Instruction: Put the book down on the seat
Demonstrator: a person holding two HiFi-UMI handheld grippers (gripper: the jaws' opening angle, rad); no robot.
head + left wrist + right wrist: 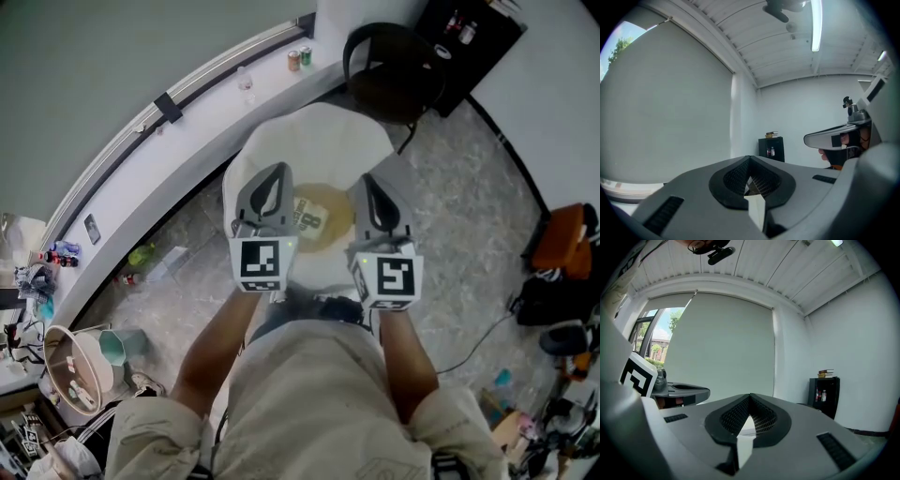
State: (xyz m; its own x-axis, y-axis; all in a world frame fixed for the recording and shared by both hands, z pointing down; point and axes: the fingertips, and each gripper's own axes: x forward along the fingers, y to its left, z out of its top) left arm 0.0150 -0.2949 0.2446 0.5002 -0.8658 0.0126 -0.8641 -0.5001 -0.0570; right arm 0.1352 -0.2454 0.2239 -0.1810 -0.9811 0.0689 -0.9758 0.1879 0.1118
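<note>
The book [314, 217] lies flat on the round white seat [319, 131]. It has a yellow-brown cover with a green mark on it, and the writing there is too small to read. From the head view the book shows in the gap between the two grippers, and neither one holds it. The left gripper [277, 169] has its fingers [693, 187] pressed together at the tips, with nothing between them. The right gripper [367, 180] looks the same, its fingers [806, 427] closed tip to tip and empty. Each gripper carries a cube with a black and white square pattern (the left cube [260, 261] and the right cube [396, 278]), but these are shapes, not words. Past the seat, on a long white ledge [187, 131], stand a red can and a green can [299, 58]. Their labels are too far off to read.
</note>
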